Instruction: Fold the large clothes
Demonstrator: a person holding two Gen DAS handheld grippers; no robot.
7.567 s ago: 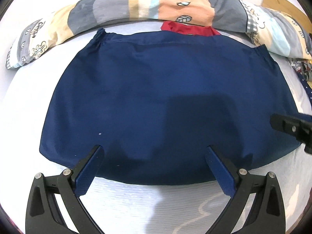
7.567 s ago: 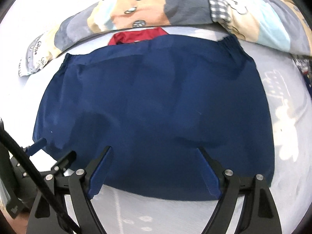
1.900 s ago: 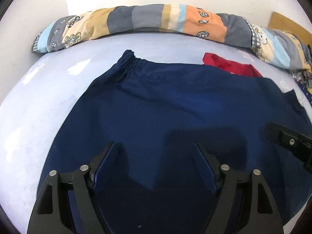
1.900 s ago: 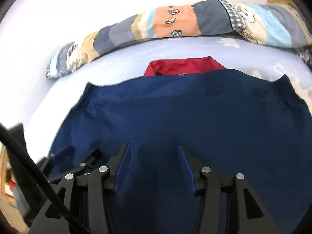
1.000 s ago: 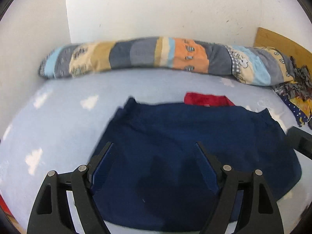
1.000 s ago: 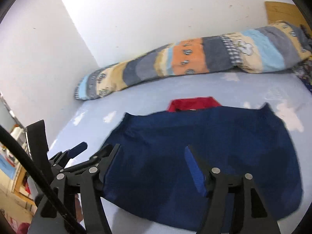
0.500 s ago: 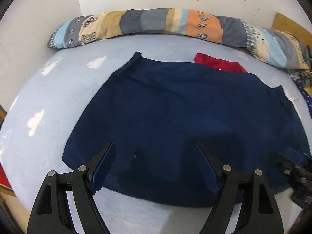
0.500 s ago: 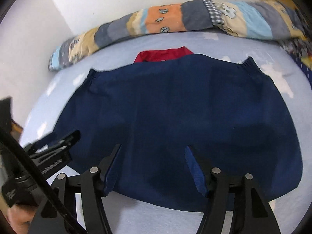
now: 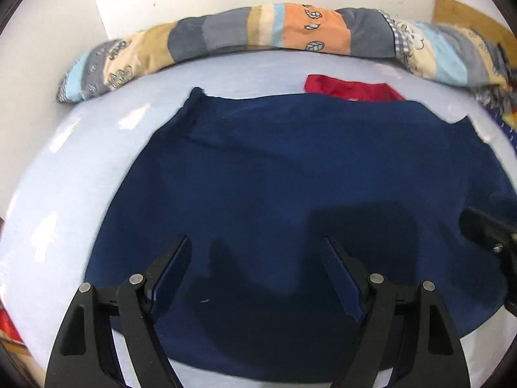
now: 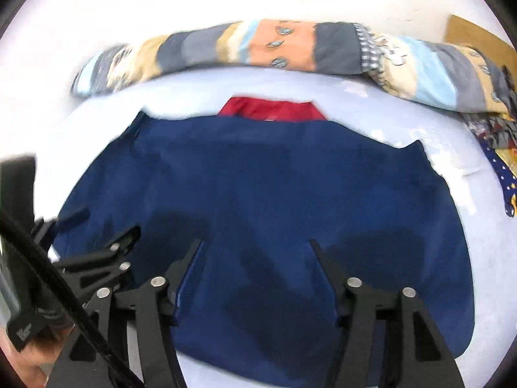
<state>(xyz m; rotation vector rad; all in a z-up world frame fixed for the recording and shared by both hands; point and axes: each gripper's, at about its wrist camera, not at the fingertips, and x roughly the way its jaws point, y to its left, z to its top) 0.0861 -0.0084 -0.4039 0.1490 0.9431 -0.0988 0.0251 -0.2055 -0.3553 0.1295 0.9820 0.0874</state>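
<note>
A home bedroom: pale cloud-print bed sheet [image 9: 80,174], rolled patchwork quilt [image 9: 258,32].

Left claw [image 9: 255,271]: black frame, silver screws, blue finger pads. Right claw [image 10: 255,265]: same build, black cable alongside. Bare skin, probably a hand [image 10: 27,360], lower left, blurred.
</note>
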